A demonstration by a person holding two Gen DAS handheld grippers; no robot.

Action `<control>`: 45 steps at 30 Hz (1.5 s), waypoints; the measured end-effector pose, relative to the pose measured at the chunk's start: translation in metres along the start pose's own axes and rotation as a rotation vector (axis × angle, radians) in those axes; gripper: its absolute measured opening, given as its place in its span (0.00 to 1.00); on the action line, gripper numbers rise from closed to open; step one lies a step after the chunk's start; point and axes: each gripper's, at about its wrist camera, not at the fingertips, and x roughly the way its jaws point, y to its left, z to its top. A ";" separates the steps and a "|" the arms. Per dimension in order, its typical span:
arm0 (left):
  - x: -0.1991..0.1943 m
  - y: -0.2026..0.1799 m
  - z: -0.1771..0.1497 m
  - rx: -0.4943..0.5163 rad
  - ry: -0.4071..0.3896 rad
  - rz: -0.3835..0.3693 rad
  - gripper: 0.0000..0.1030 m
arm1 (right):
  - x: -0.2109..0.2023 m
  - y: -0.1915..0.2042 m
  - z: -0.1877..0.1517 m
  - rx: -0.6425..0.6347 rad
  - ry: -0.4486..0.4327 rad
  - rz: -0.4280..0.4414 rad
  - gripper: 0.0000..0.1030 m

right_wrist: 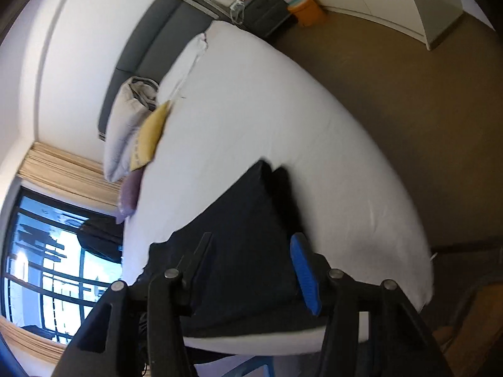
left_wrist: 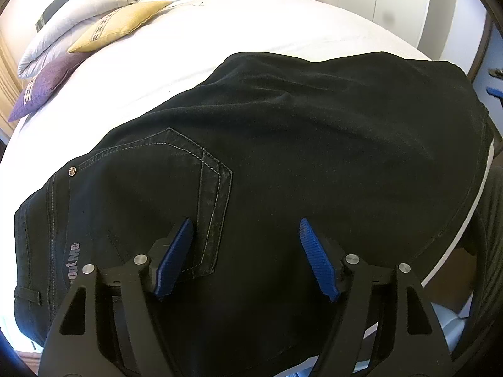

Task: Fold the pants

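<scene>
Black pants [left_wrist: 283, 157] lie folded at the bed's [left_wrist: 220, 37] near edge, both the left hand-held gripper [left_wrist: 245, 229] and right hand-held gripper [right_wrist: 251, 245] gaping wide, holding nothing.

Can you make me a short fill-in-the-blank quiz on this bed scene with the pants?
1. The pants are ____ in colour.
2. They lie on a bed with a ____ sheet.
3. Between the grey pillow and the purple cushion lies a ____ cushion.
4. The left gripper holds ____.

Missing words: black; white; yellow; nothing
</scene>
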 end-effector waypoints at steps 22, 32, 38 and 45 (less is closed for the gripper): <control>-0.005 -0.001 -0.002 -0.018 -0.022 0.004 0.68 | 0.067 -0.058 -0.072 0.479 -0.078 0.295 0.34; -0.009 -0.003 -0.002 -0.019 -0.025 0.007 0.68 | 0.043 -0.028 -0.081 0.315 -0.177 0.092 0.04; -0.008 -0.005 -0.001 -0.013 -0.026 0.016 0.68 | 0.038 -0.052 -0.100 0.382 -0.190 0.032 0.03; -0.009 -0.011 0.000 0.025 -0.010 0.016 0.68 | 0.040 -0.043 -0.093 0.347 -0.211 0.003 0.02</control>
